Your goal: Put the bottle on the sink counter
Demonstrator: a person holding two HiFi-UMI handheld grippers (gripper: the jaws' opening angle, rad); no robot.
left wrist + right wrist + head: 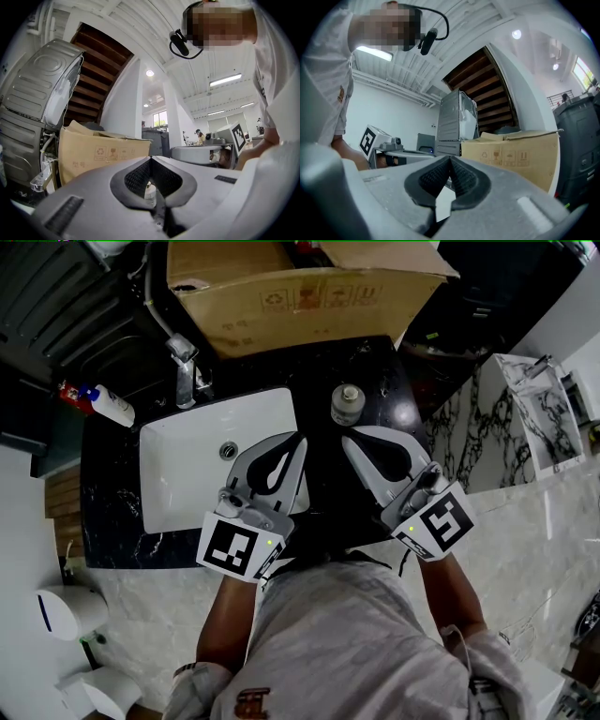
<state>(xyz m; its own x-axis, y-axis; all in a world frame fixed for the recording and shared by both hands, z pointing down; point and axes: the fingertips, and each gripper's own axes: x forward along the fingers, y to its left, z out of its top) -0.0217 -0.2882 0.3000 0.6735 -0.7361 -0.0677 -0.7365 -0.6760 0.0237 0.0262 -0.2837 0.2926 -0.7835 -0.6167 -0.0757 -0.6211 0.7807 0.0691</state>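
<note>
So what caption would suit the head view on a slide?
Left gripper and right gripper, both shut and empty, point toward a bottle standing on the black counter beside the white sink.

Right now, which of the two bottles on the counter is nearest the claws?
The upright pale bottle right of the basin, just ahead of the right claw; the blue-capped white bottle sits at the counter's far left end.

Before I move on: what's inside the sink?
Only the drain shows in the sink. The left gripper covers its near right corner, so that part cannot be checked.
</note>
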